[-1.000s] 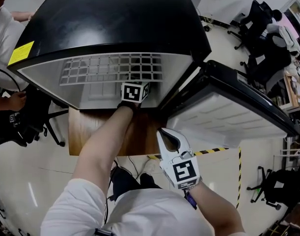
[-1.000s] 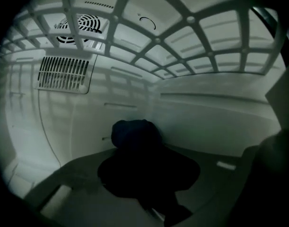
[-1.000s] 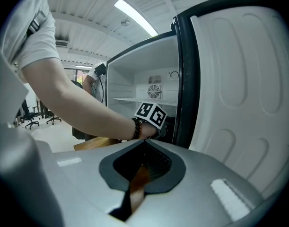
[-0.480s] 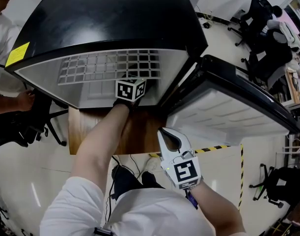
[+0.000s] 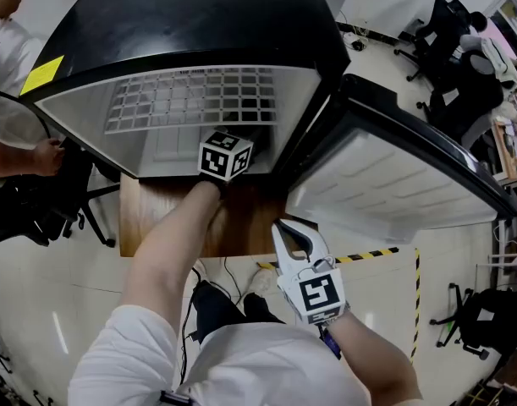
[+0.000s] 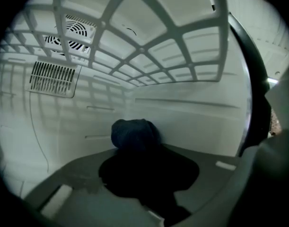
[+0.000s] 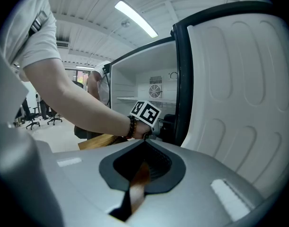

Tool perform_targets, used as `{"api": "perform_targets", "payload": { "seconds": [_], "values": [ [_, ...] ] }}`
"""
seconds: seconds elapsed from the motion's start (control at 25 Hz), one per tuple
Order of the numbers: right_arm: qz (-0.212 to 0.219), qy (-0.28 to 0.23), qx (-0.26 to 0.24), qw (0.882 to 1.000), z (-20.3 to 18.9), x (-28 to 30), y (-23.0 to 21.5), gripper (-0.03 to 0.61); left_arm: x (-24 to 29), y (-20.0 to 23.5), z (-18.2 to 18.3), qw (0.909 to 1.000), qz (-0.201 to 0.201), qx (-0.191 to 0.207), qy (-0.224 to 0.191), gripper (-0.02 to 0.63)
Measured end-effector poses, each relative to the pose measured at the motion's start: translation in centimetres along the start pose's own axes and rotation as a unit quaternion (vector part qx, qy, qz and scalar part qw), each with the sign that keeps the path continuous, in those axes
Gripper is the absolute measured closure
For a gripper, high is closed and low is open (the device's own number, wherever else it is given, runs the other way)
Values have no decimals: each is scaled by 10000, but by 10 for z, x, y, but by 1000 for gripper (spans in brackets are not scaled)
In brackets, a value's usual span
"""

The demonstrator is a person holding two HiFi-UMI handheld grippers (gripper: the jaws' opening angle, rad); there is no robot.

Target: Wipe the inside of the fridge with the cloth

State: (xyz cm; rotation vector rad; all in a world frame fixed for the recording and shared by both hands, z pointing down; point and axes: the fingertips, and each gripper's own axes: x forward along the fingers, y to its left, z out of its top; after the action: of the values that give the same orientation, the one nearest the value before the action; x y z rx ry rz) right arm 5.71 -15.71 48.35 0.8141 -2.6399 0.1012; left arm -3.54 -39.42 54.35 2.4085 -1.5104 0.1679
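Note:
A small black fridge (image 5: 190, 24) stands with its door (image 5: 385, 184) swung open to the right. My left gripper (image 5: 224, 155) reaches into the fridge under the white wire shelf (image 5: 195, 100), so only its marker cube shows in the head view. In the left gripper view that gripper (image 6: 139, 160) is shut on a bunched dark cloth (image 6: 134, 132), which sits against the white back wall near the right corner. My right gripper (image 5: 290, 237) hangs outside, below the door, shut and empty. The right gripper view shows the same gripper (image 7: 143, 148) pointing at the fridge opening.
The fridge stands on a wooden table (image 5: 233, 227). A vent grille (image 6: 54, 77) and a round fan (image 6: 71, 34) are on the back wall. A person (image 5: 13, 49) stands at the left. Office chairs (image 5: 448, 57) are at the far right, and striped tape (image 5: 368, 259) runs on the floor.
The left gripper's marker cube has shifted slightly left and turned at the fridge mouth. The right gripper has stayed in place. The bystander's hand at the left has moved up.

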Motion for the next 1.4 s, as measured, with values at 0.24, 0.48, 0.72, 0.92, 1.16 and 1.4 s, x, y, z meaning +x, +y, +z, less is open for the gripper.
{"api": "perform_targets", "payload": {
  "seconds": [0.24, 0.48, 0.72, 0.92, 1.16, 1.4],
  "values": [
    [52, -57, 58, 10000, 0, -9, 7, 575, -19, -22, -4, 9999, -135, 22, -6, 523],
    [150, -203, -9, 9997, 7, -20, 15, 575, -40, -45, -8, 9998, -174, 15, -29, 523],
    [220, -217, 65, 9995, 8, -27, 23, 575, -55, -67, -8, 9995, -297, 24, -78, 523],
    [267, -278, 1, 9993, 12, -31, 27, 575, -67, -83, -9, 9990, -428, 129, -70, 522],
    [143, -375, 49, 9992, 19, -37, 17, 575, -91, -90, 6, 9986, -410, 298, -142, 520],
    [196, -412, -19, 9990, 34, -31, -2, 567, -133, -113, 28, 9948, -881, 477, -182, 508]
  ]
}}
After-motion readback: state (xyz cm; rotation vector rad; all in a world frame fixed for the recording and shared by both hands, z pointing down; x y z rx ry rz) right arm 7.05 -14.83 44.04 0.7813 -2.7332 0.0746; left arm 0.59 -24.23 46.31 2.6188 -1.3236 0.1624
